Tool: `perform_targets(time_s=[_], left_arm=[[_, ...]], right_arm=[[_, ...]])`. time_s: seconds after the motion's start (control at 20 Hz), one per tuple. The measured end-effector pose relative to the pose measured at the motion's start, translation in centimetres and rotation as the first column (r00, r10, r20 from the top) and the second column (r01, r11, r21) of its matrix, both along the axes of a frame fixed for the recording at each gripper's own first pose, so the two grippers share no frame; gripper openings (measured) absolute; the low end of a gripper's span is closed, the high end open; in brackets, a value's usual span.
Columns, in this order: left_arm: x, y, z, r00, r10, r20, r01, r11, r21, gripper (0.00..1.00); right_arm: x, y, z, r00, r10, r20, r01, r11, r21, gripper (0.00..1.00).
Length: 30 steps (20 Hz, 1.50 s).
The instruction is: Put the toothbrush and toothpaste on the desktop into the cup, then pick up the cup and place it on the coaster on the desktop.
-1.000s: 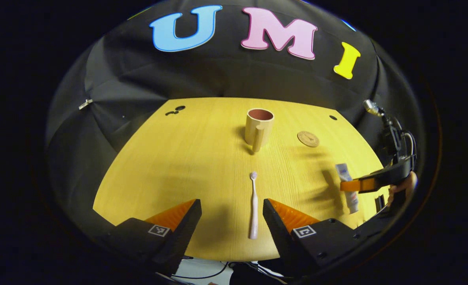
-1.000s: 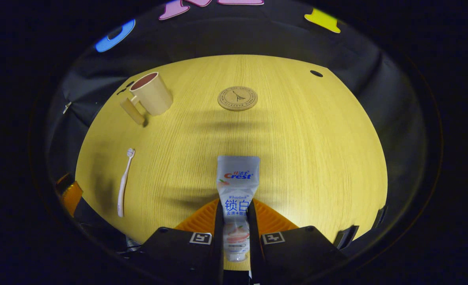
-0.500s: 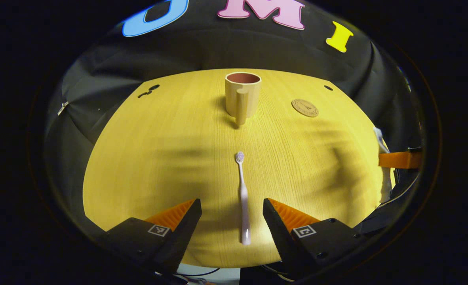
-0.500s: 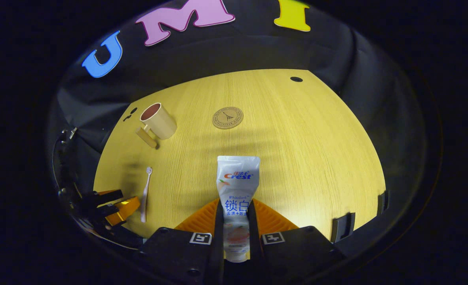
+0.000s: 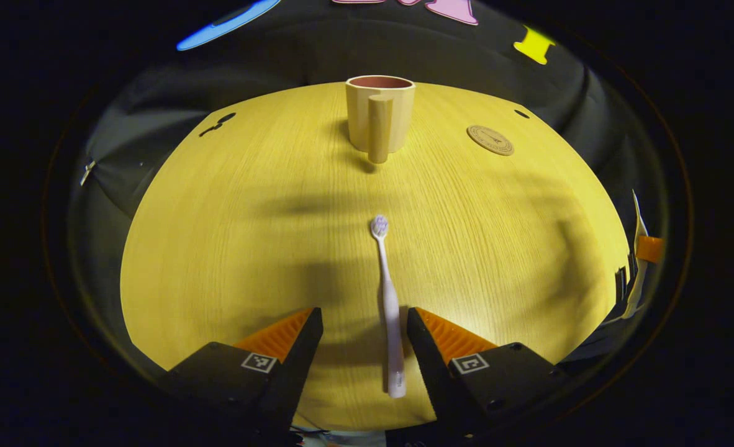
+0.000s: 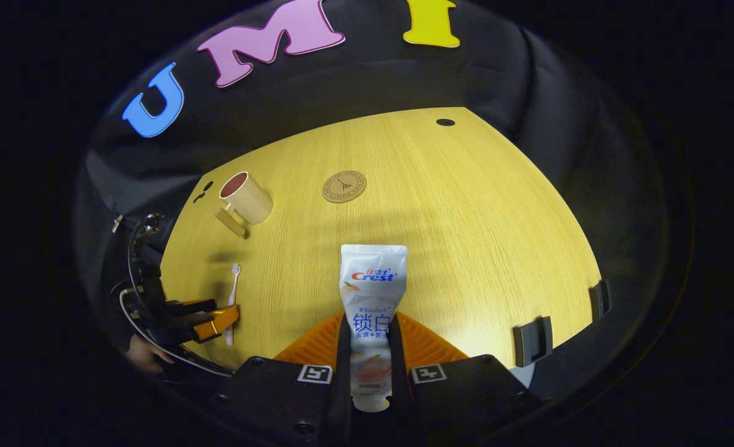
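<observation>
A pale toothbrush lies on the yellow wooden table, head pointing away. My left gripper is open, low over the table, its fingers either side of the handle, which lies nearer the right finger. Straight beyond stands the beige cup, handle toward me, with the round coaster to its right. My right gripper is shut on the white toothpaste tube, held above the table. From there the cup, coaster, toothbrush and left gripper lie to the left.
Small dark holes mark the tabletop at the far left and far right. Black clips sit on the table's near right edge. A hand and cable trail behind the left gripper. Black cloth walls surround the table.
My left gripper has moved forward and lower, so its fingers now flank the toothbrush handle. My right gripper has risen and drawn back with the toothpaste in it.
</observation>
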State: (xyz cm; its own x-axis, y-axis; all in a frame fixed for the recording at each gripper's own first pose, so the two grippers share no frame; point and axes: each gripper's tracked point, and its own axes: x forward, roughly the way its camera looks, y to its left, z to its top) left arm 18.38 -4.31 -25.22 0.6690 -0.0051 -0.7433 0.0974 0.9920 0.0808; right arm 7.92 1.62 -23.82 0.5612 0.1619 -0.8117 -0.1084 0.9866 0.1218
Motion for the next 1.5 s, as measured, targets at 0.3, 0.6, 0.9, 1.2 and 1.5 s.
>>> perform_targets(time_s=[0.3,0.6,0.9,1.2,1.5], left_arm=[[0.1,-1.5,0.0,0.999,-0.030,-0.040,0.030,0.999,0.013,0.55],[0.5,-2.0,0.2,0.999,-0.014,-0.033,0.014,1.000,-0.007,0.11],[0.5,-1.9,0.4,1.000,0.005,-0.002,-0.005,0.996,-0.094,0.06],[0.0,-2.1,3.1,0.994,0.079,0.079,-0.060,0.975,-0.215,0.07],[-1.2,-1.6,8.1,0.971,0.135,0.197,-0.070,0.950,-0.305,0.07]], right_arm=[[0.7,0.9,0.1,1.000,-0.002,0.001,0.002,0.999,0.034,0.31],[2.3,2.0,0.9,0.999,0.044,0.024,-0.045,0.998,0.048,0.31],[5.3,3.4,2.1,0.993,0.100,0.058,-0.103,0.994,0.045,0.31],[9.9,6.9,5.8,0.972,0.177,0.157,-0.188,0.980,0.060,0.31],[16.1,14.1,11.3,0.901,0.272,0.338,-0.316,0.945,0.082,0.30]])
